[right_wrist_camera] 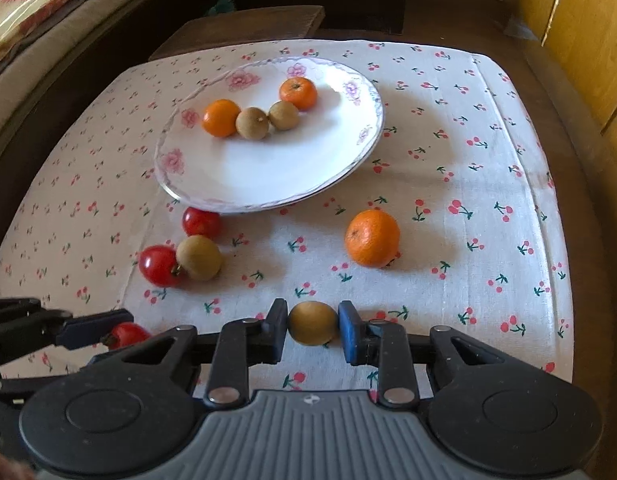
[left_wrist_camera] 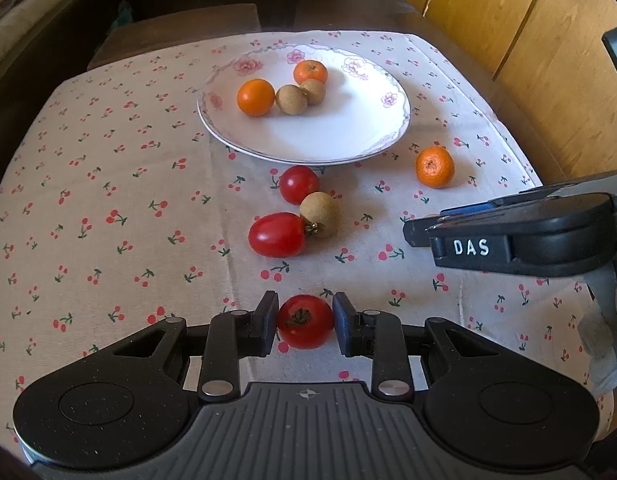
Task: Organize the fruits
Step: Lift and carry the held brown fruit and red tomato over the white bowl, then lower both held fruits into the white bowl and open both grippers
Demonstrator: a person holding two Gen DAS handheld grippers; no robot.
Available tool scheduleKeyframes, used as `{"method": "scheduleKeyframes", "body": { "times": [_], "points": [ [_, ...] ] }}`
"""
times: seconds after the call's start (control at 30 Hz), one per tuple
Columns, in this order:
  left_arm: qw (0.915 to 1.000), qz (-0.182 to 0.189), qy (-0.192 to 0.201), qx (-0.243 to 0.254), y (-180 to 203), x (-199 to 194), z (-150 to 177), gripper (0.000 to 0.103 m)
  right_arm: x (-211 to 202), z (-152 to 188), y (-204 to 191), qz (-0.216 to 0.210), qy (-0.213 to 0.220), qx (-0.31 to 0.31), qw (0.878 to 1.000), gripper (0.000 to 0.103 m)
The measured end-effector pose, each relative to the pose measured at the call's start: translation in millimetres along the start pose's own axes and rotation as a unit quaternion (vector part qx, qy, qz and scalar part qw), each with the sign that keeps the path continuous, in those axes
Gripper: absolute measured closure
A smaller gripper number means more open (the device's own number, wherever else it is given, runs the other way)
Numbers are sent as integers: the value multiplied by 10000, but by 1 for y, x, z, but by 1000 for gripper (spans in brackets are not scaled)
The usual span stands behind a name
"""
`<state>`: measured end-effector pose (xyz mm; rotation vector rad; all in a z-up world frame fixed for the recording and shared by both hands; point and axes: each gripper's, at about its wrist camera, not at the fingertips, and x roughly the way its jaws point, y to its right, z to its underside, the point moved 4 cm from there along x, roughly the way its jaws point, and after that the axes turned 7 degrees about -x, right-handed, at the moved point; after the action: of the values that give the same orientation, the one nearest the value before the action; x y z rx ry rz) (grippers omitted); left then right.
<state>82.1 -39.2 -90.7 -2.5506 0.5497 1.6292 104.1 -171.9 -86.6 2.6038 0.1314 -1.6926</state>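
My left gripper (left_wrist_camera: 305, 322) is shut on a red cherry tomato (left_wrist_camera: 304, 326) just above the cherry-print cloth. A brown longan (right_wrist_camera: 313, 323) sits pinched in my right gripper (right_wrist_camera: 313, 324), which also shows from the side in the left wrist view (left_wrist_camera: 412, 230). The white floral plate (left_wrist_camera: 348, 136) holds two mandarins (left_wrist_camera: 255, 97) and two longans (left_wrist_camera: 291, 99). On the cloth before the plate lie two tomatoes (left_wrist_camera: 277, 235), one longan (left_wrist_camera: 320, 215) and a loose mandarin (left_wrist_camera: 434, 167).
The cloth (left_wrist_camera: 108, 200) covers a small table with dark wood beyond its far edge (left_wrist_camera: 176, 28). Yellow wooden panels (left_wrist_camera: 528, 40) stand at the right. A sofa with a patterned cover (right_wrist_camera: 36, 12) runs along the left.
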Motion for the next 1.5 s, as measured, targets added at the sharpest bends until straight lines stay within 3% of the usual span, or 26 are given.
{"method": "scheduleKeyframes", "body": {
  "times": [0.37,0.63,1.0,1.5],
  "points": [
    [9999,24,146,-6,2,-11,-2,66,-20,3,-6,-46,183,-123,9997,74],
    [9989,133,423,-147,2,-22,-25,66,-32,-14,-3,-104,467,-41,9988,74],
    [9975,64,633,-296,2,-17,-66,66,-28,-41,3,-76,627,71,9980,74],
    [9972,-188,569,-437,-5,20,-99,66,2,-76,17,-75,603,194,9980,74]
  ]
}}
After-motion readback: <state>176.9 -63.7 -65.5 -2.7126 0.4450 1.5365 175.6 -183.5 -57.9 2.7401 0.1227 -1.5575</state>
